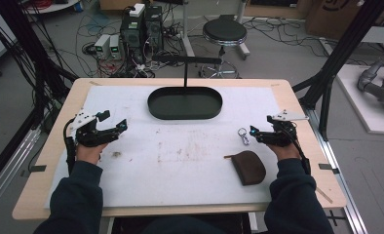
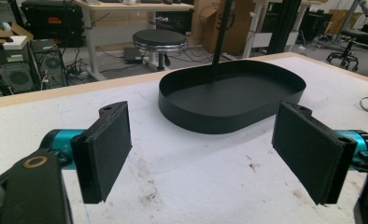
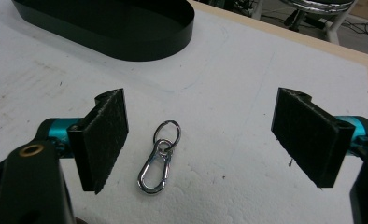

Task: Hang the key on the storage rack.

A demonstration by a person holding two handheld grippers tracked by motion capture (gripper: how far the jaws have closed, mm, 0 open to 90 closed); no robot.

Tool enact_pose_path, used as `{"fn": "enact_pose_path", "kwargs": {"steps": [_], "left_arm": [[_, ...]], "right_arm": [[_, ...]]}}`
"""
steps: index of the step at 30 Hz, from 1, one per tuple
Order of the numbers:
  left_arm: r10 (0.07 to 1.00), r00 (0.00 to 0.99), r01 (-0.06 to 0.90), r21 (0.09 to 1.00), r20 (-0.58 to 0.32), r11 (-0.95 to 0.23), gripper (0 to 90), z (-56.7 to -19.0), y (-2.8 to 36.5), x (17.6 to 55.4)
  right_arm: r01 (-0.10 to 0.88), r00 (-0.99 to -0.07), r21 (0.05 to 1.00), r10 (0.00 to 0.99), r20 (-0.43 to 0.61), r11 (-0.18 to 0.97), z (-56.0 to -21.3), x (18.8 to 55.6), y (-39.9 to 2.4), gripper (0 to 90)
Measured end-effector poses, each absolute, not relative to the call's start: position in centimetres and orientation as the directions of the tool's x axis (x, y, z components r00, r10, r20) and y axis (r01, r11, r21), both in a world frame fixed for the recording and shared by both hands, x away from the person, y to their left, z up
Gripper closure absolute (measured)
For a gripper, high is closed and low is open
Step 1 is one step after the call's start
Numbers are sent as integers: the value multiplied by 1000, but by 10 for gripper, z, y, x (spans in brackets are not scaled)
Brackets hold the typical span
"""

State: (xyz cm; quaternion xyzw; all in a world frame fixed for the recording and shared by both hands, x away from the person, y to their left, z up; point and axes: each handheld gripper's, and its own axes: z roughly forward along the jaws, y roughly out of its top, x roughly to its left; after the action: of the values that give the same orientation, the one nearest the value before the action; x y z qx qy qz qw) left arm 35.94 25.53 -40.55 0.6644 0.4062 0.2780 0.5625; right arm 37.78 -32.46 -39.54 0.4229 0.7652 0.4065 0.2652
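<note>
I have my right gripper (image 1: 252,131) low over the white mat (image 1: 180,165), its jaws spread wide with nothing clamped. In the right gripper view the silver carabiner clip (image 3: 158,161) lies flat on the mat between the two black pads (image 3: 105,135) — nearer the left-hand one, touching neither. From the high view the clip (image 1: 243,135) sits just ahead of the gripper's tips, on the right half of the mat.

My left gripper (image 1: 123,126) hovers over the left side of the mat, well apart from the clip, and its jaws also stand wide and empty; in the left gripper view I see bare, scuffed mat between its pads (image 2: 111,149).

The black oval tray (image 1: 185,103) rests at the far middle of the mat — a thin black post rises behind it. A brown leather pouch (image 1: 248,167) lies near my right forearm, closer to me than the clip and apart from it.
</note>
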Motion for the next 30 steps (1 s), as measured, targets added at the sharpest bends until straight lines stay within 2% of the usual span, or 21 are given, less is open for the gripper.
{"fn": "enact_pose_path", "kwargs": {"steps": [16,21,22,24,28,29,30], "left_arm": [[847,524,225,974,-91,-35,197,-406,255,360],[842,532,231,972,-90,-42,201,-408,255,359],[841,534,232,972,-88,-46,202,-409,254,359],[838,538,238,970,-89,-50,203,-411,254,359],[834,545,247,967,-91,-56,204,-412,253,360],[834,544,247,967,-88,-59,204,-412,252,360],[835,543,250,966,-89,-59,205,-413,252,361]], "right_arm": [[446,-516,842,856,-36,304,-398,379,-324,190],[476,-529,813,848,-40,336,-403,384,-321,195],[476,-533,809,845,-45,344,-403,384,-320,218],[478,-547,802,836,-45,357,-404,385,-319,327],[502,-580,773,814,-34,389,-412,392,-315,440],[502,-580,773,814,-34,389,-412,392,-315,440],[522,-601,752,799,-11,403,-419,399,-310,486]]}}
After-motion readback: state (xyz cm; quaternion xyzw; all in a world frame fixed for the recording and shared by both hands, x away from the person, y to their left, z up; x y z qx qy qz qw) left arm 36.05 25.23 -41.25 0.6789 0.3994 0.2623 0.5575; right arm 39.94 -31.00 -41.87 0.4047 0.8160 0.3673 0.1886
